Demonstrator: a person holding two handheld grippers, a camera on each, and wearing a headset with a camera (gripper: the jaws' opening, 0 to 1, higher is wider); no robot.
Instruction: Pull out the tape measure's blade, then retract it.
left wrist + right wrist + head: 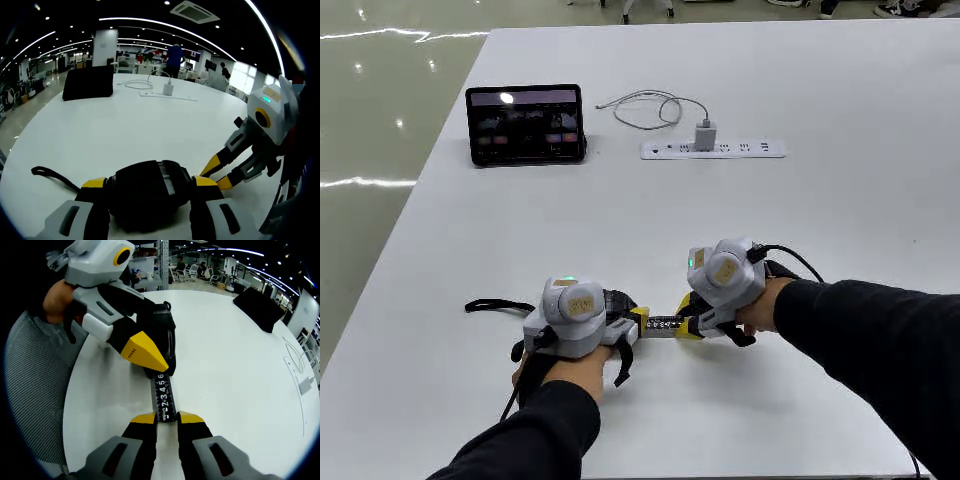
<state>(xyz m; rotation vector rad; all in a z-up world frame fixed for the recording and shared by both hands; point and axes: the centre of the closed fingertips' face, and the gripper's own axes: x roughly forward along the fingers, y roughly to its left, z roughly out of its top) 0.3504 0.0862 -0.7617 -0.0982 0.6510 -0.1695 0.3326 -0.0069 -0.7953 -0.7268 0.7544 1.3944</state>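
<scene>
A black tape measure case (147, 192) rests on the white table (720, 210), clamped between the yellow-tipped jaws of my left gripper (150, 182). Its wrist strap (498, 305) trails off to the left. A short length of dark blade with white numbers (162, 397) reaches from the case (159, 337) to my right gripper (166, 417), which is shut on the blade's end. In the head view the left gripper (632, 322) and right gripper (684, 322) face each other near the table's front edge, with the blade (662, 325) between them.
A dark tablet (526, 123) stands at the back left. A white power strip (713, 149) with a charger and a looped cable (650, 108) lies at the back centre. The table's left edge drops to a glossy floor (380, 120).
</scene>
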